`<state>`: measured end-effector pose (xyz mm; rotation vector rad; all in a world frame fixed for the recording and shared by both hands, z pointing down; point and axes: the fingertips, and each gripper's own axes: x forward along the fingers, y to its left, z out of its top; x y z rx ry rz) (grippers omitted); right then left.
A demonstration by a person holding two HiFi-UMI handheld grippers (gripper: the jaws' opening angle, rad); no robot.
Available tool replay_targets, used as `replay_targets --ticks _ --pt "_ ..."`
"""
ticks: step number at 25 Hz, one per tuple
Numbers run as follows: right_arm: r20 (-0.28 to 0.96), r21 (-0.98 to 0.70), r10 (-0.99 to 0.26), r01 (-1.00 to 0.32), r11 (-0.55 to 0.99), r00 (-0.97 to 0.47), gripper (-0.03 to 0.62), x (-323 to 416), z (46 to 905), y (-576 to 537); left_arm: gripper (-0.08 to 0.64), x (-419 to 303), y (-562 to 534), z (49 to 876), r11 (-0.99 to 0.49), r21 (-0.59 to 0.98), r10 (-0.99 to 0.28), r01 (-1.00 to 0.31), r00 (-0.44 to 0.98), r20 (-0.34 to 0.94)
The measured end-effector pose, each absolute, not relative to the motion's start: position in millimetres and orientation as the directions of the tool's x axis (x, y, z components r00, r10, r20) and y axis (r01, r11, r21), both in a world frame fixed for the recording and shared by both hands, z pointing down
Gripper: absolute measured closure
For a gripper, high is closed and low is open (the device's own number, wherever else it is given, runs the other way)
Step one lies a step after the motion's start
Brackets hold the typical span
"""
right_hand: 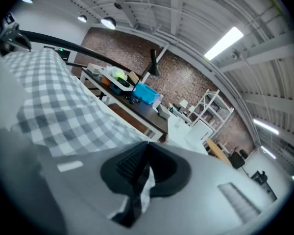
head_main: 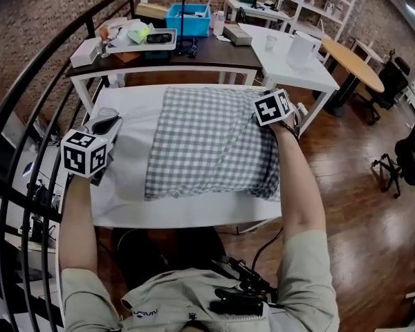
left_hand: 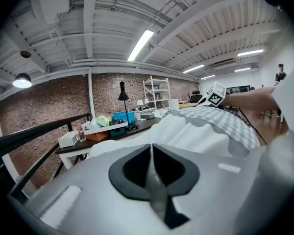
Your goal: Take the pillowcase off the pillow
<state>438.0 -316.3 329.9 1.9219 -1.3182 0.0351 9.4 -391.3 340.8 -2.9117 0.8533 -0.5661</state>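
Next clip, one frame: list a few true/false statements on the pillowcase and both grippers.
The pillowcase is checked grey and white. True.
It lies on the floor. False: on the white table.
The right gripper is shut on the pillowcase. True.
The left gripper is open and empty. False: shut, with pale cloth between its jaws.
The blue bin stands on that same table. False: on the dark desk behind.

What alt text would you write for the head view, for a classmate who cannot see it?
A person, seen from above, holds two grippers at a pillow in a grey-checked pillowcase on a white table. The right gripper is at the pillow's far right corner; the left gripper is at its left end. A cluttered dark desk stands beyond.
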Motion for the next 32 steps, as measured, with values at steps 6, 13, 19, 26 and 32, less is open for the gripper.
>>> replay_targets --ticks 6,13,19,26,32 --pt "0.315 0.467 -0.879 -0.865 -0.186 0.359 0.502 380 302 -256 0.502 6 -341 312 -0.809 -0.331 -0.573 -0.486 0.778 0.258" --pt "0.216 0.354 -0.962 -0.931 -0.084 0.169 0.474 258 314 -171 0.408 1 -263 348 -0.866 -0.314 -0.479 -0.39 0.828 0.29" --pt "0.247 0.349 -0.961 -0.937 -0.033 0.126 0.448 204 358 -138 0.337 12 -256 390 -0.89 -0.298 -0.442 -0.345 0.813 0.379" --pt "0.282 0.526 -0.922 -0.847 -0.082 0.264 0.564 213 392 -146 0.538 10 -265 386 -0.834 -0.35 -0.537 -0.426 0.774 0.335" --pt "0.177 0.636 -0.881 -0.734 -0.238 0.439 0.588 262 357 -124 0.545 -18 -286 321 -0.771 -0.359 -0.614 -0.526 0.763 0.202"
